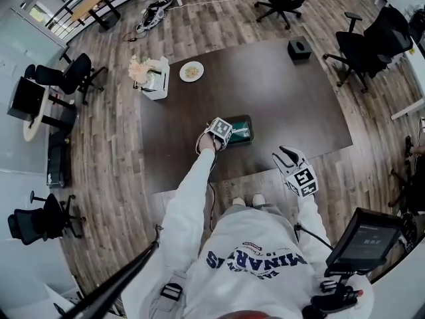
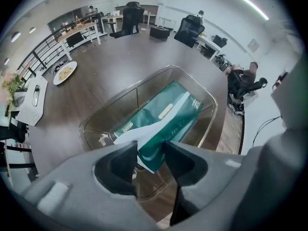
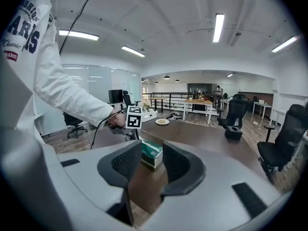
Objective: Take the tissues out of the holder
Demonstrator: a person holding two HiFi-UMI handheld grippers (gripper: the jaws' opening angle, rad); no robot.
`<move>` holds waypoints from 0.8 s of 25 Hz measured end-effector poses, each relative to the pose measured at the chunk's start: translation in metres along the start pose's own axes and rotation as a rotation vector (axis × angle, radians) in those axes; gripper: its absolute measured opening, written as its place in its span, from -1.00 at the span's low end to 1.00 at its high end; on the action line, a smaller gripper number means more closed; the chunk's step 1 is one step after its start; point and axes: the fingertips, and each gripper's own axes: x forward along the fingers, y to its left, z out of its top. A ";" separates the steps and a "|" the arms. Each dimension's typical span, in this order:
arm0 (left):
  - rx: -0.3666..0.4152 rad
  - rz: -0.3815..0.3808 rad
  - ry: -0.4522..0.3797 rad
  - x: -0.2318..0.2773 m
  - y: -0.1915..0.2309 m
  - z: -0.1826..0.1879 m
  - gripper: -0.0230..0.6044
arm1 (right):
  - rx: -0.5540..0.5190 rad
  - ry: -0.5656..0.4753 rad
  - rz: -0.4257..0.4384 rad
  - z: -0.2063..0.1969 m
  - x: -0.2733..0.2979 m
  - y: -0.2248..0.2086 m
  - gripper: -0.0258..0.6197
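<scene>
Straddling the tissues (image 2: 166, 114) in the holder (image 2: 109, 109), the left gripper (image 2: 149, 150) is held open; the right gripper (image 3: 151, 160) is held open and empty; closing is needed next.

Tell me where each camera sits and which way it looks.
Head view: on the person's head, looking steeply down at the dark table; white sleeves, left gripper and right gripper show.
Left gripper view: on that gripper, looking down into the clear holder, past its open jaws.
Right gripper view: on that gripper, looking across the table at the left hand.
All three share the green tissue pack.
</scene>
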 end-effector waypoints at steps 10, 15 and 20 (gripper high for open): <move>0.043 -0.036 -0.186 -0.019 -0.014 0.001 -0.77 | -0.009 0.016 0.024 0.001 0.008 0.009 -0.50; 0.073 -0.056 -0.224 -0.022 -0.019 0.001 -0.87 | -0.007 0.022 0.028 0.000 0.009 0.008 -0.50; 0.069 -0.085 -0.297 -0.033 -0.023 0.004 -0.89 | -0.010 0.021 0.017 0.001 0.008 0.003 -0.50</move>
